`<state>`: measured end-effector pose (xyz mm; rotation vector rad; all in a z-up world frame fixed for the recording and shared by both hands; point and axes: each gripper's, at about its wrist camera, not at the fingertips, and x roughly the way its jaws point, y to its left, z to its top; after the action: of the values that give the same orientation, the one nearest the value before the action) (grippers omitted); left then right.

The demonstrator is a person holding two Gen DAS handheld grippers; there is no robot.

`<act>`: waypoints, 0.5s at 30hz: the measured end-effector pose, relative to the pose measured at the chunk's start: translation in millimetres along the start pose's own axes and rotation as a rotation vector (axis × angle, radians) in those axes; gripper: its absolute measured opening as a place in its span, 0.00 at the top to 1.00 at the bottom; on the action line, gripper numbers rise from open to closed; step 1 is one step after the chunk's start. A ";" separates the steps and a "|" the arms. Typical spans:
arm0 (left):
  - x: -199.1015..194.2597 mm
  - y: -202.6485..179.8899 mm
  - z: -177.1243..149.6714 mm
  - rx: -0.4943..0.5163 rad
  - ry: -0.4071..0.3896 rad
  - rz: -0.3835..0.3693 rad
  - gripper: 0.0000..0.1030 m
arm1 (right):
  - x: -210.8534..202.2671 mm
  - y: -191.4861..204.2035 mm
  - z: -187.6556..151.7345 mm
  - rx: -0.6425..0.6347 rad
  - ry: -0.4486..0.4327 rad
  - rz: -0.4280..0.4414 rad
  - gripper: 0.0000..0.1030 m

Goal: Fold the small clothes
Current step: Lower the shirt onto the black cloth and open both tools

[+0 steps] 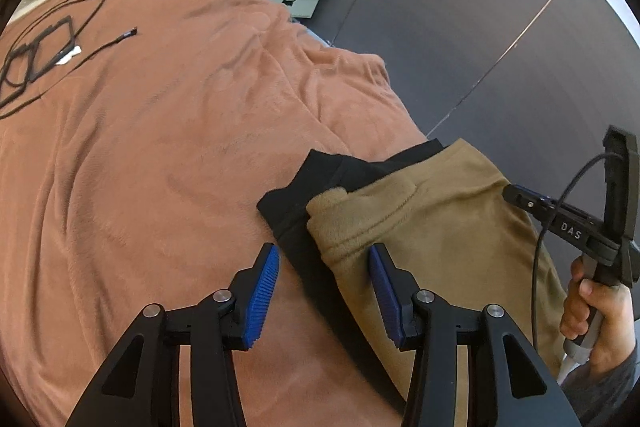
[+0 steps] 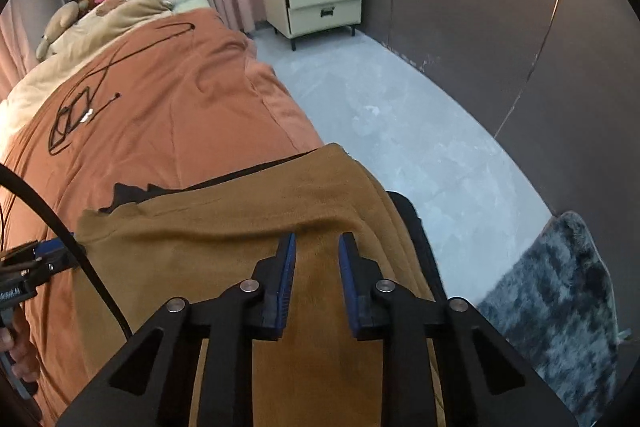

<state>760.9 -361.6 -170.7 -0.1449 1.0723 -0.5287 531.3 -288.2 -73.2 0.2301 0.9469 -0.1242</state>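
A tan fleece garment (image 1: 432, 231) lies on a black garment (image 1: 316, 183) near the right edge of the bed. My left gripper (image 1: 322, 263) is open, its blue pads astride the tan garment's left corner. In the right wrist view the tan garment (image 2: 248, 227) fills the foreground, with the black garment (image 2: 128, 195) peeking out at its far left corner. My right gripper (image 2: 317, 247) hovers over the tan fabric with its jaws partly open and nothing between them. It also shows in the left wrist view (image 1: 560, 223), at the garment's right edge.
An orange blanket (image 1: 160, 147) covers the bed. Black cables and square frames (image 1: 40, 55) lie on it at the far left. A cream nightstand (image 2: 324, 1) stands by the dark wall. Grey floor (image 2: 400, 131) and a dark shaggy rug (image 2: 560, 303) lie right of the bed.
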 end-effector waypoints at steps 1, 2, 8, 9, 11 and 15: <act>3.7 0.7 1.7 0.003 0.000 0.005 0.53 | 2.7 -3.3 4.6 0.008 0.006 -0.006 0.82; 7.4 2.6 2.7 0.003 0.001 0.006 0.53 | 5.6 -6.2 8.6 0.014 0.008 -0.017 0.82; 24.0 10.2 -0.3 0.006 0.016 0.011 0.53 | 28.8 -18.3 23.0 0.043 0.030 -0.070 0.85; 25.4 11.1 -1.9 0.004 0.019 0.009 0.52 | 35.8 -17.0 25.1 0.033 0.035 -0.096 0.85; 27.8 14.6 -2.2 -0.018 0.029 0.002 0.51 | 42.7 -22.4 26.7 0.051 0.045 -0.100 0.85; 12.7 7.6 -1.9 -0.008 0.024 0.023 0.51 | 25.0 -29.9 30.1 0.080 0.025 -0.070 0.81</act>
<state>766.5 -360.8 -184.5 -0.1327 1.0986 -0.5065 563.3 -324.9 -80.8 0.2726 0.9760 -0.2247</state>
